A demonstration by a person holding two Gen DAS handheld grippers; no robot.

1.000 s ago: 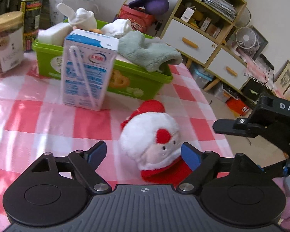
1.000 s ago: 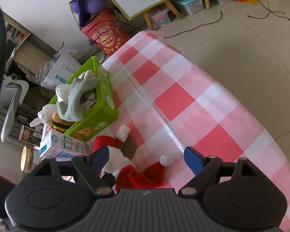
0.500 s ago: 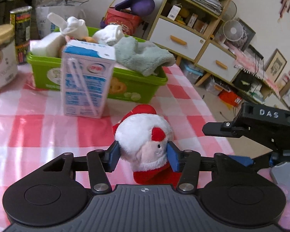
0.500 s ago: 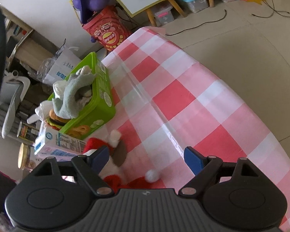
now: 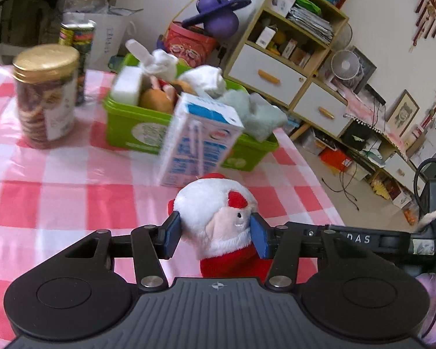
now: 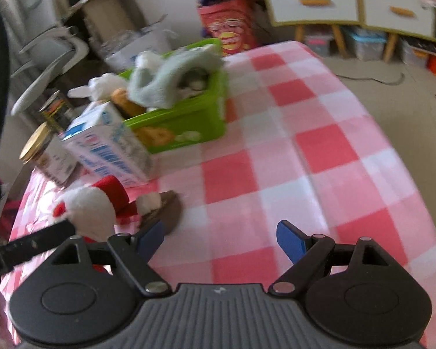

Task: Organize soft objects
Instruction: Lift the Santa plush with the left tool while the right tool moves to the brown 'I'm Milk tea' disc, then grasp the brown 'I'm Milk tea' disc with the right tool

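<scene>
Santa plush (image 5: pixel 218 218) now lifted, clamped

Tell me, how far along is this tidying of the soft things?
Mostly done, it seems. The green bin already holds a grey cloth, white plush pieces and a white sponge block. In hand: the left gripper is shut on the Santa plush, just in front of the milk carton. Left: getting Santa into the bin. The right gripper is open and holds nothing.
</scene>
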